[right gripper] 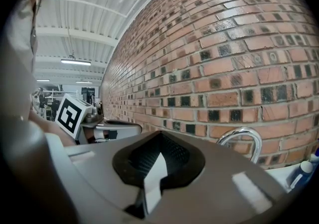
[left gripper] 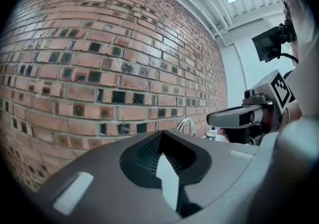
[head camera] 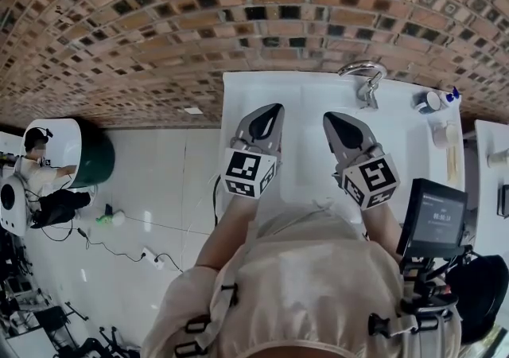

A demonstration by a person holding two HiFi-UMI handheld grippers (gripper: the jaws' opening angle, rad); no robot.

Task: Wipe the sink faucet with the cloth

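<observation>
The chrome faucet (head camera: 364, 78) stands at the back of the white sink counter (head camera: 314, 142), against the brick wall. It also shows as a curved spout, the faucet (left gripper: 185, 124) in the left gripper view and the faucet (right gripper: 242, 141) in the right gripper view. My left gripper (head camera: 273, 110) and right gripper (head camera: 330, 118) hover side by side over the counter, short of the faucet, both pointing toward the wall. In each gripper's own view, left gripper (left gripper: 162, 136) and right gripper (right gripper: 158, 138), the jaws are shut with nothing between them. No cloth is in view.
Small bottles (head camera: 433, 100) and a white cup (head camera: 441, 135) sit at the counter's right end, with a blue bottle (right gripper: 301, 173) beside the faucet. A screen on a stand (head camera: 433, 217) is at my right. A green bin (head camera: 94, 159) and cables lie on the floor at left.
</observation>
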